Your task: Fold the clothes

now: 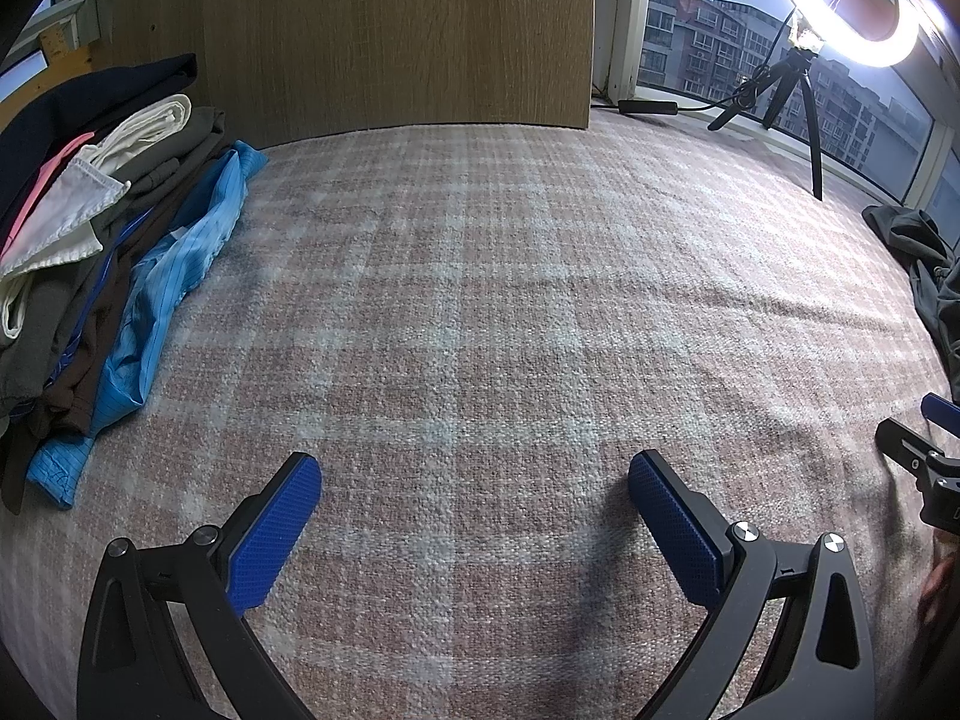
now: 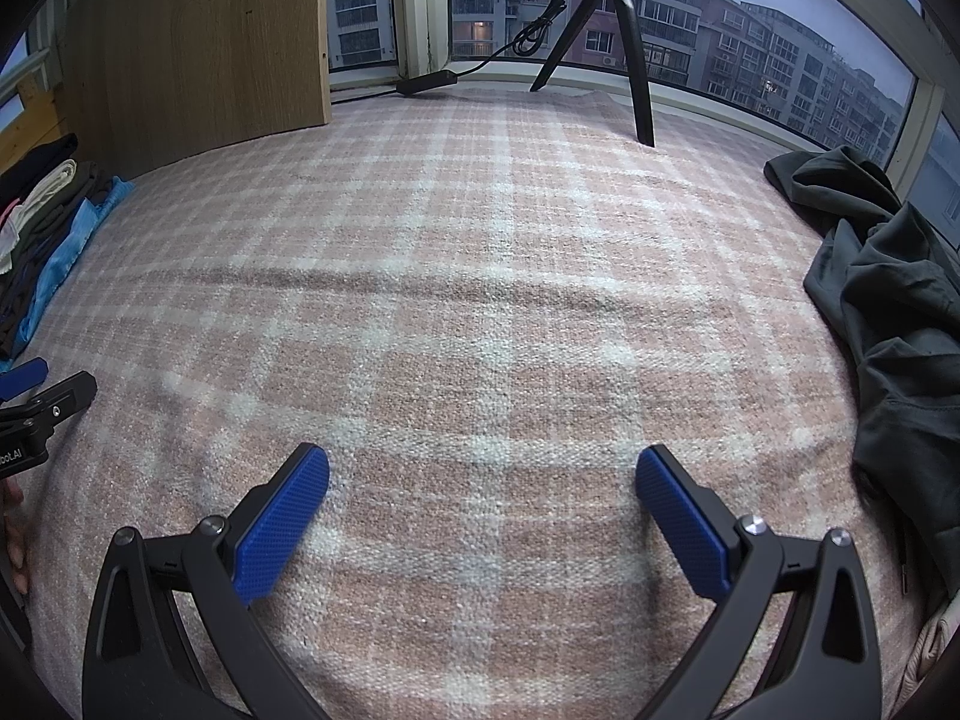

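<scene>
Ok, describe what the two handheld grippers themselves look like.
Both match: the left gripper and right gripper have black curved arms with triangular cutouts, silver pivot bolts, and blue textured finger pads. The left gripper's body carries partly visible white lettering in the right wrist view. No cables or sleeves show.

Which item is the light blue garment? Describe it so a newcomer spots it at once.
Start at the wooden board standing at the far edge of the plaid blanket. Left of it lies a pile of clothes. The light blue garment is its edge piece nearest the open blanket: shiny, thinly striped, brighter than the dark, white and cream pieces beside it.
</scene>
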